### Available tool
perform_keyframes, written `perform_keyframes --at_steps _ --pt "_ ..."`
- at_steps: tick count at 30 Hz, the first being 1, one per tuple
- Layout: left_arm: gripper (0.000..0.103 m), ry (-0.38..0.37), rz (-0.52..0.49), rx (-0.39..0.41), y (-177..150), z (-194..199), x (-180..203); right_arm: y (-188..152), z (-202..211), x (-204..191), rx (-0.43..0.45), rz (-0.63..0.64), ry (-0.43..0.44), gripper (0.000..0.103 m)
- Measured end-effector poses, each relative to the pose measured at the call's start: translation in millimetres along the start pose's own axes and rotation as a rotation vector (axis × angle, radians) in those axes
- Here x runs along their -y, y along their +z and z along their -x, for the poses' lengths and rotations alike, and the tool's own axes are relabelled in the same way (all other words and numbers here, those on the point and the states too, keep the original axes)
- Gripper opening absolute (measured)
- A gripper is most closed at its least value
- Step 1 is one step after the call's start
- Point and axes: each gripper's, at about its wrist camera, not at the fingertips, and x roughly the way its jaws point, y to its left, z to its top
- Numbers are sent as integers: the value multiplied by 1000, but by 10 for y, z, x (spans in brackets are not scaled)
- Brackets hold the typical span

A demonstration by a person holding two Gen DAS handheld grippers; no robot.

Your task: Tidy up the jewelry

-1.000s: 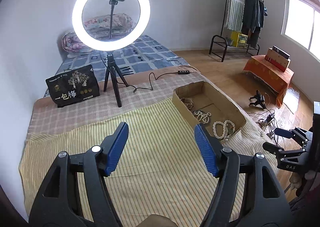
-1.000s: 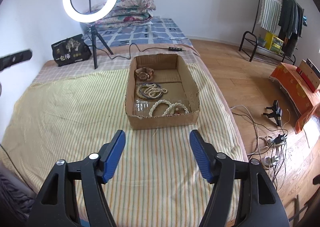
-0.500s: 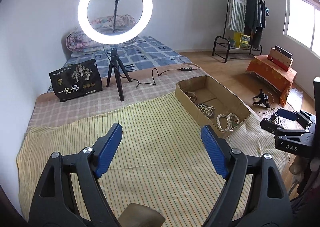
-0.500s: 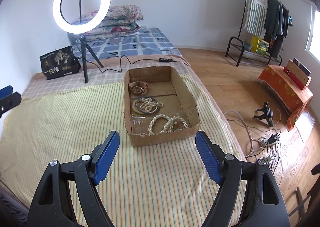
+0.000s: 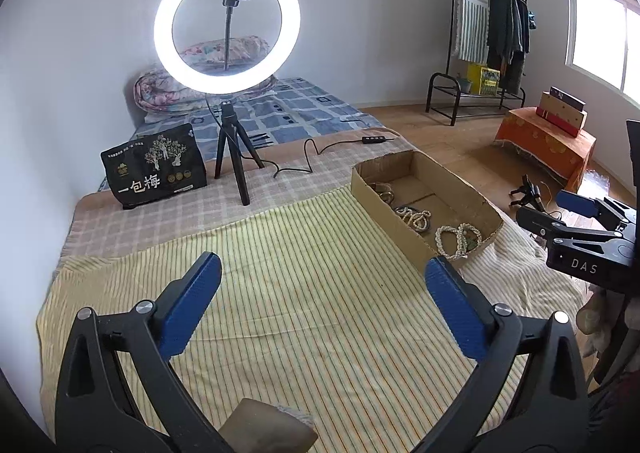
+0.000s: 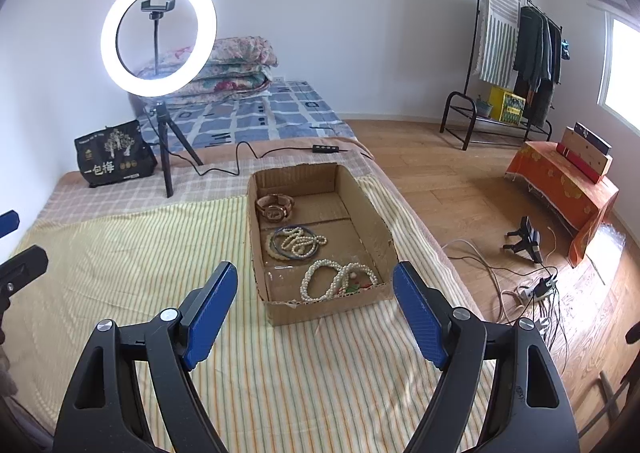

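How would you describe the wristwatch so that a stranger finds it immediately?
On the yellow striped cloth stands an open brown cardboard box. The rose-gold wristwatch lies at its far end, toward the ring light. It alone has a round dial and band; its neighbours nearer the camera are pearl bead strands and dark bangles.

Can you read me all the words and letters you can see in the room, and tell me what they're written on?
"一包梅": big white characters on the black bag standing beside the ring light tripod.
"DAS": white letters on the black body of the right gripper, seen from the left wrist camera.
The small print on the black bag is too blurred to read.
The yellow crate under the clothes rack has markings too small to read.
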Motion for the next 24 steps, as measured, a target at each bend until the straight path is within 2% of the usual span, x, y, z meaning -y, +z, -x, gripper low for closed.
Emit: perform_keyframes --at_steps 24 --pt "103 12 -4 -7 -1 -24 -2 24 -16 3 22 -19 -9 80"
